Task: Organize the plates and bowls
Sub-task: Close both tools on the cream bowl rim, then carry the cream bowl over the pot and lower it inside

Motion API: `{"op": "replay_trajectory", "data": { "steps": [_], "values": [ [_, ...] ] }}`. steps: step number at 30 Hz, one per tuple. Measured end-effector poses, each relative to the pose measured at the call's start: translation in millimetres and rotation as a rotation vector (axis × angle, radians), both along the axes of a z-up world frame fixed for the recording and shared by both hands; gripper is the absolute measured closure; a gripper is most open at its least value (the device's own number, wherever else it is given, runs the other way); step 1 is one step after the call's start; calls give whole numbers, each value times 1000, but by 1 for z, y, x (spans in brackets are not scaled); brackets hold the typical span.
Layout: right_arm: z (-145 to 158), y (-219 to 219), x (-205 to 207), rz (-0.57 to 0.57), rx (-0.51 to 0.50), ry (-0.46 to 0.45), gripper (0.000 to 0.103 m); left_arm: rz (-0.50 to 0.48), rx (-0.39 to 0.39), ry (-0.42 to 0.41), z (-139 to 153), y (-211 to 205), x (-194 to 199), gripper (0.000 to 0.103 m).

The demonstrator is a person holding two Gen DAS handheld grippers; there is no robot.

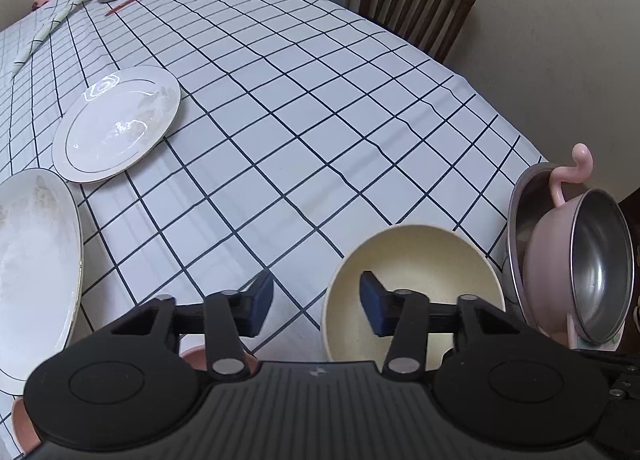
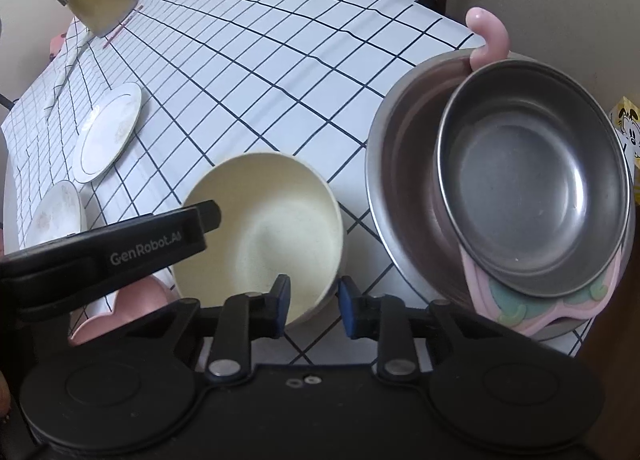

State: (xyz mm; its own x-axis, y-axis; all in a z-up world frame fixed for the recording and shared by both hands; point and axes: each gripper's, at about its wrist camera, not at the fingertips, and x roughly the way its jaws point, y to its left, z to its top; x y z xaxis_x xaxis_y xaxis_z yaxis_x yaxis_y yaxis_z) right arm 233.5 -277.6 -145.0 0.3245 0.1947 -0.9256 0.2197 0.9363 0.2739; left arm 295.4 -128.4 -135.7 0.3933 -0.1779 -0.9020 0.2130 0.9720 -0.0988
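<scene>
Right gripper (image 2: 311,307), jaws apart and empty, straddles the cream bowl's (image 2: 260,236) near rim; left gripper (image 1: 316,306), also apart, hovers at its left rim.

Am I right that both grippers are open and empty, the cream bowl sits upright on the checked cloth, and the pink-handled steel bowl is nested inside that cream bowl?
Not quite: the pink-handled steel bowl is nested in a larger steel bowl, not in the cream bowl, which holds nothing. The right wrist view shows this. The rest stands: left gripper and right gripper are open and empty, and the cream bowl sits upright on the checked cloth.
</scene>
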Motion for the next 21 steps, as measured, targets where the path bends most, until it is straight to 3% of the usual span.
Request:
{"op": "replay_trajectory", "data": {
  "steps": [8,21],
  "values": [
    [0,3,3,27,-20,0,87,2,3,20,-2,0,-3,86],
    [15,7,1,111,-60,-44,92,25,36,-5,15,2,-23,91]
  ]
}}
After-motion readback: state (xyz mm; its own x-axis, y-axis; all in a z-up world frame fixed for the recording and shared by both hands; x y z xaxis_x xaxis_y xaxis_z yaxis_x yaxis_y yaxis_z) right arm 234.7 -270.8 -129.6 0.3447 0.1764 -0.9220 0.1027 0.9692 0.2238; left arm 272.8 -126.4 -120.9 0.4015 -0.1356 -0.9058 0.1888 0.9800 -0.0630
